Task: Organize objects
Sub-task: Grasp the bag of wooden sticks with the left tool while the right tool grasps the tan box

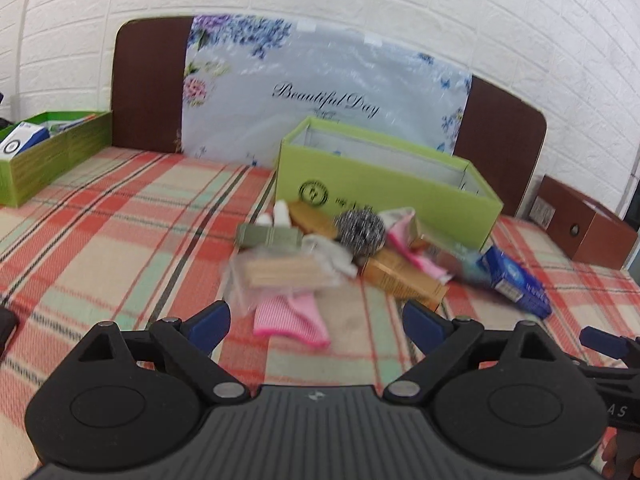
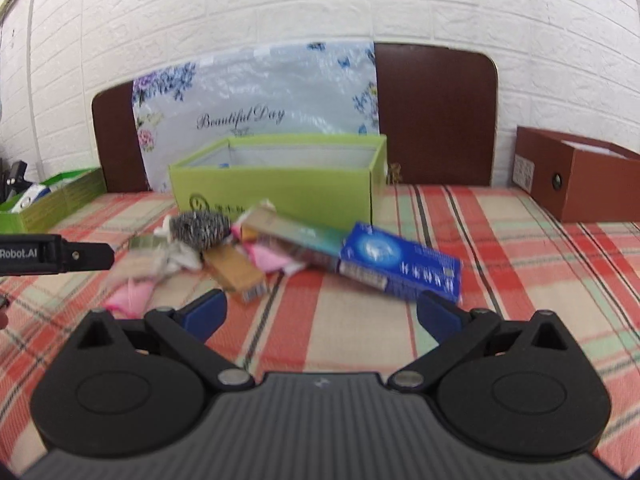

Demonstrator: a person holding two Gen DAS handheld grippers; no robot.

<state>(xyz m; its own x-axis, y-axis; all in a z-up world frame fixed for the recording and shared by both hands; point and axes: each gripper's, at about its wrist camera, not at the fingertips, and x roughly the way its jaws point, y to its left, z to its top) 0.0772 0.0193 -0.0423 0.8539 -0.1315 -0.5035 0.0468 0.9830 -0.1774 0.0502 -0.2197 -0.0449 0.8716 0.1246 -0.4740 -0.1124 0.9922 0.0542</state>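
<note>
A pile of small items lies on the plaid cloth in front of an open green box (image 1: pixel 384 188) (image 2: pixel 280 192). It holds a steel wool scrubber (image 1: pixel 360 228) (image 2: pixel 200 228), a pink cloth (image 1: pixel 290 318) (image 2: pixel 128 298), a clear pack of wooden sticks (image 1: pixel 280 272), a gold carton (image 1: pixel 404 278) (image 2: pixel 236 272) and a blue toothpaste box (image 1: pixel 516 284) (image 2: pixel 400 264). My left gripper (image 1: pixel 316 324) is open and empty, just short of the pink cloth. My right gripper (image 2: pixel 320 312) is open and empty, just short of the blue toothpaste box.
A second green box (image 1: pixel 52 152) (image 2: pixel 52 200) with several items stands at the far left. A brown box (image 1: pixel 584 224) (image 2: pixel 580 172) stands at the right. A brown headboard (image 1: pixel 148 84) with a flowered plastic sheet (image 1: pixel 320 92) backs the surface.
</note>
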